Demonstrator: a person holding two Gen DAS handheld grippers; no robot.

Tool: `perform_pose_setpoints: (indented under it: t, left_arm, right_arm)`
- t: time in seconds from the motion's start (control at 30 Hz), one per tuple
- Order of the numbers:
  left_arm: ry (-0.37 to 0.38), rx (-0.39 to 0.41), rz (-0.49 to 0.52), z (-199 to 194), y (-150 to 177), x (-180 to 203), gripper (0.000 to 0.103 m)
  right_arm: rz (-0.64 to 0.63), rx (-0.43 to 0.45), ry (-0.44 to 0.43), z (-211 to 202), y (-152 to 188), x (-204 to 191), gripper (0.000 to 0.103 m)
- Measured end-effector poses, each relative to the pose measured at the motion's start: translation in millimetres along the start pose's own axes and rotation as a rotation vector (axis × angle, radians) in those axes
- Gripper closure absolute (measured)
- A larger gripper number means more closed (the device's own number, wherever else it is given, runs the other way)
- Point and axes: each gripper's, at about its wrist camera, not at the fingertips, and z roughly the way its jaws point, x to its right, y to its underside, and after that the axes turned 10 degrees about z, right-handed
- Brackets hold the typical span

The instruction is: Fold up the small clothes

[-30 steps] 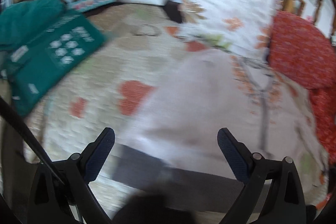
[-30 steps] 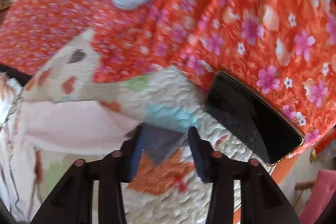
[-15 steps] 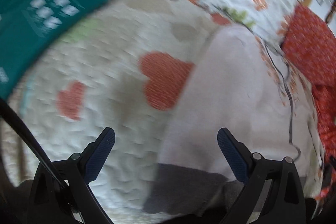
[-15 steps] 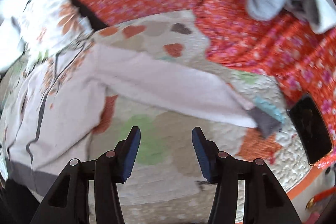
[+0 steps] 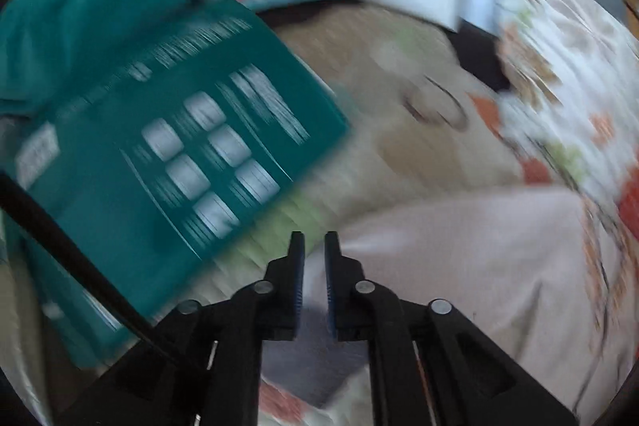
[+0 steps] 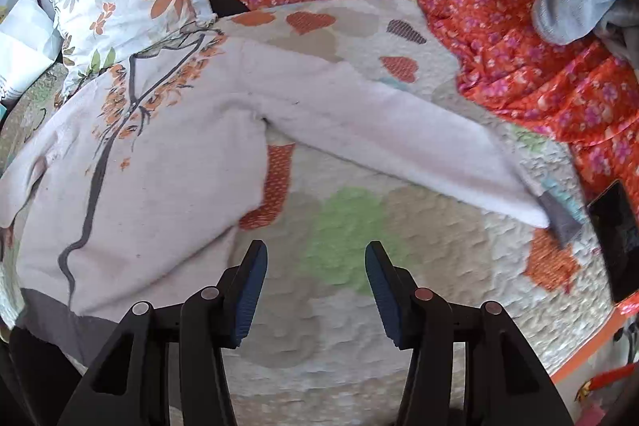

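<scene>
Only teal box [image 5: 167, 162] bears print, blurred, unreadable.

Each black claw [image 5: 312, 258] [image 6: 315, 266] has blue ribbed pads and round silver rivets.

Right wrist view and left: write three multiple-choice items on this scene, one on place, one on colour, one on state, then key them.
1. Where does the phone lie?
A. on the pillow
B. by the sleeve's cuff
C. under the box

2. What colour is the box?
A. teal
B. yellow
C. black

3. How stands the right claw?
A. shut on the cuff
B. shut on the phone
C. open over the quilt, holding nothing

Key: B, the phone sits just past the grey cuff at the quilt's edge; A, the box reads teal with white print; C, its pads stand apart with only quilt between them.
</scene>
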Motion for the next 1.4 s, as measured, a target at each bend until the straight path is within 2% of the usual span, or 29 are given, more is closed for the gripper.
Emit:
perform_pose_setpoints:
  t: [0.03,0.07,0.1,0.13,0.17,0.27,0.33,0.4,0.5,0.63,0.73,0.8,0.87,0.97,1.1,1.13,1.23,1.27,1.3,1.33,1.37,1.4]
  left_arm:
    - [0.021,0.004,-0.009,-1.6,-1.0,-5.4,0.088]
    - [0.078,0.006,-0.018,-5.4,1.6,-6.3,0.075]
    - [0.114,0.006,-0.021,-8.2,6.4,-5.3,0.067]
    - [0.147,0.001,-0.019,-10.8,12.8,-2.4,0.052]
    - [0.191,-0.011,-0.009,-13.5,22.4,5.2,0.049]
    - [0.353,-0.091,0.058,-19.5,52.6,34.3,0.047]
    - [0.43,-0.137,0.097,-23.8,69.5,56.1,0.047]
    - [0.473,-0.169,0.138,-29.2,81.1,77.7,0.046]
    - [0.473,-0.204,0.195,-30.9,93.8,103.1,0.038]
    - [0.435,-0.254,0.223,-18.8,112.6,124.6,0.037]
    - [0.449,-0.313,0.21,-5.6,134.2,133.2,0.036]
    - [0.447,-0.243,0.221,-16.0,148.6,139.1,0.035]
    - [0.511,-0.243,0.224,-22.0,160.6,141.8,0.034]
    - [0.611,-0.246,0.196,-28.8,176.7,141.9,0.034]
    - [0.7,-0.28,0.163,-30.9,193.6,141.6,0.037]
    - [0.702,-0.283,0.167,-32.6,197.3,142.0,0.037]
    - [0.666,-0.276,0.217,-37.5,205.0,153.2,0.037]
    - [0.63,-0.268,0.245,-39.3,206.7,159.9,0.037]
    - [0.604,-0.261,0.266,-40.4,207.9,165.9,0.038]
    - [0.57,-0.255,0.29,-42.7,208.8,169.3,0.055]
    - [0.492,-0.247,0.329,-45.8,208.7,175.1,0.087]
    - [0.467,-0.25,0.338,-46.7,208.7,174.6,0.093]
  right_arm:
    - [0.002,-0.007,-0.007,1.7,0.8,-2.6,0.048]
    - [0.001,-0.021,-0.018,5.1,2.9,-5.8,0.048]
    - [0.0,-0.034,-0.026,8.4,5.2,-7.9,0.048]
    - [0.002,-0.049,-0.035,12.7,8.0,-9.4,0.048]
    - [0.006,-0.061,-0.045,16.4,9.7,-9.6,0.048]
    - [0.042,-0.107,-0.094,29.8,16.2,-8.1,0.047]
    - [0.076,-0.131,-0.144,36.2,19.3,-4.1,0.047]
    - [0.111,-0.157,-0.206,42.9,23.9,0.0,0.046]
    - [0.124,-0.176,-0.254,50.6,33.5,1.6,0.045]
    - [0.124,-0.144,-0.295,46.2,43.9,3.0,0.043]
    - [0.14,-0.146,-0.34,44.7,48.3,6.7,0.043]
    - [0.153,-0.152,-0.384,44.1,53.0,7.7,0.042]
    - [0.174,-0.17,-0.455,44.3,58.3,7.7,0.041]
    - [0.195,-0.212,-0.566,47.2,70.6,0.2,0.041]
    - [0.2,-0.257,-0.669,47.5,86.1,-11.2,0.041]
    - [0.204,-0.264,-0.678,47.9,90.0,-13.5,0.041]
    - [0.155,-0.225,-0.616,42.5,95.8,-25.1,0.045]
    - [0.139,-0.212,-0.576,40.8,95.6,-29.9,0.048]
    - [0.126,-0.2,-0.541,40.2,96.4,-32.1,0.058]
    - [0.111,-0.189,-0.5,40.2,96.1,-36.1,0.075]
    - [0.094,-0.178,-0.458,40.0,96.2,-38.6,0.082]
    - [0.094,-0.18,-0.456,40.1,95.4,-38.3,0.089]
